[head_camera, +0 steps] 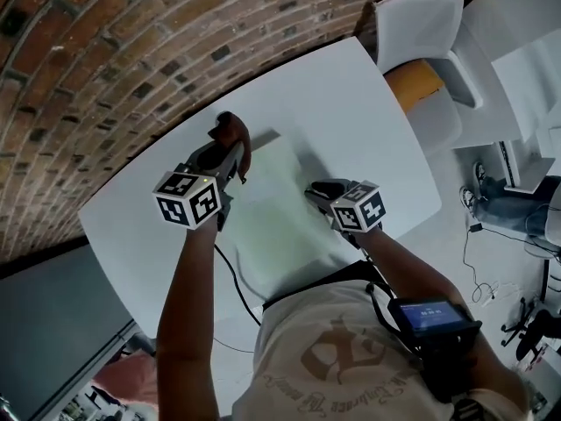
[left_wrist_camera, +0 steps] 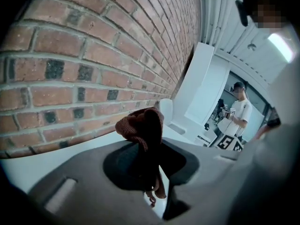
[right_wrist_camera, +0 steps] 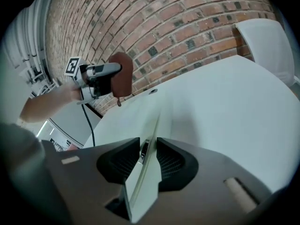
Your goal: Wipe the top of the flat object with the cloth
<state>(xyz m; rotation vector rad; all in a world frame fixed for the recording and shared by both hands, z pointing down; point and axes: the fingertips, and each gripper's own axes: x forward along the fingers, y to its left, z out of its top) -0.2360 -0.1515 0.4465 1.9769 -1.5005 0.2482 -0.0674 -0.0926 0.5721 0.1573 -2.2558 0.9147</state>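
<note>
The cloth point(head_camera: 233, 134) is rusty brown. The board point(head_camera: 279, 204) is pale green, the table point(head_camera: 351, 95) white. The wall point(head_camera: 131, 51) is red-brown brick with grey mortar. The cube point(head_camera: 188, 198) bears black-and-white squares.

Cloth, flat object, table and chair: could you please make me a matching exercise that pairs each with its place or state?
1 cloth
2 flat object
3 table
4 chair

A lies flat, one edge between the right gripper's open jaws
B brown, clamped in the left gripper's jaws
C white, stands beyond the table
D white, carries the flat object

Pairs: 1-B, 2-A, 3-D, 4-C
</note>
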